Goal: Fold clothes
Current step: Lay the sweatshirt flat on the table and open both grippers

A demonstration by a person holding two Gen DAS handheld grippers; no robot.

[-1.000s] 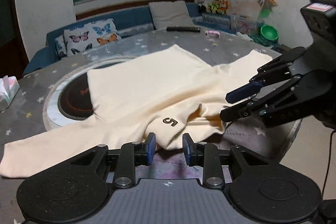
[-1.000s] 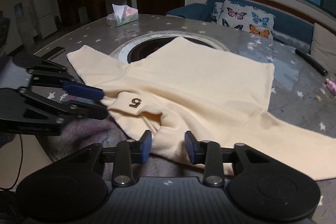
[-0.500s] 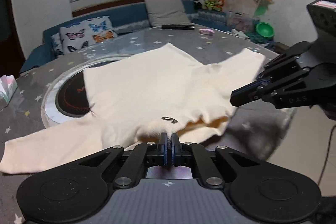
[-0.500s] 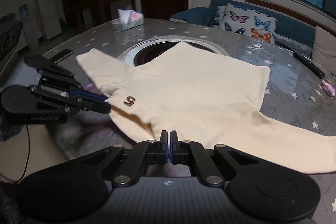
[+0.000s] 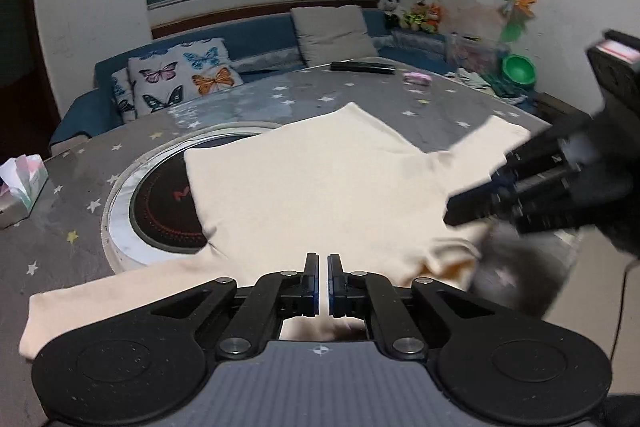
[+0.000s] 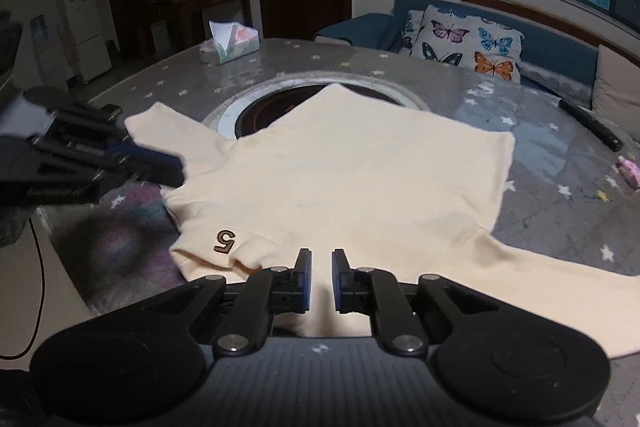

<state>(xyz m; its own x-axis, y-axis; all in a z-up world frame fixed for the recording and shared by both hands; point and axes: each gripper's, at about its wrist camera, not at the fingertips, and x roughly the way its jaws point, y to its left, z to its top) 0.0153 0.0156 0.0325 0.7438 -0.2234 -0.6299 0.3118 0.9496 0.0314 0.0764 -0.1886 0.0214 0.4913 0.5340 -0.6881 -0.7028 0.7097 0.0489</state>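
Observation:
A cream long-sleeved top (image 5: 320, 195) lies spread on the grey star-patterned table (image 5: 360, 95); it also shows in the right wrist view (image 6: 352, 179), with a brown "5" (image 6: 225, 241) near its collar. My left gripper (image 5: 323, 285) is shut on the near collar edge of the top. My right gripper (image 6: 320, 281) is shut on the collar edge too, its jaws a narrow gap apart with cloth between. Each gripper shows blurred in the other's view: the right one (image 5: 520, 195), the left one (image 6: 100, 167).
A round inset cooktop (image 5: 160, 211) sits under the top's far side. A tissue box (image 6: 230, 45) stands at the table's edge. A black remote (image 5: 362, 67) and a small pink object (image 5: 418, 78) lie far across. A sofa with butterfly cushions (image 5: 180, 79) is behind.
Both grippers closed on the collar edge, then moved apart, pulling the collar region flat. The crumpled fold near the "5" has smoothed out.

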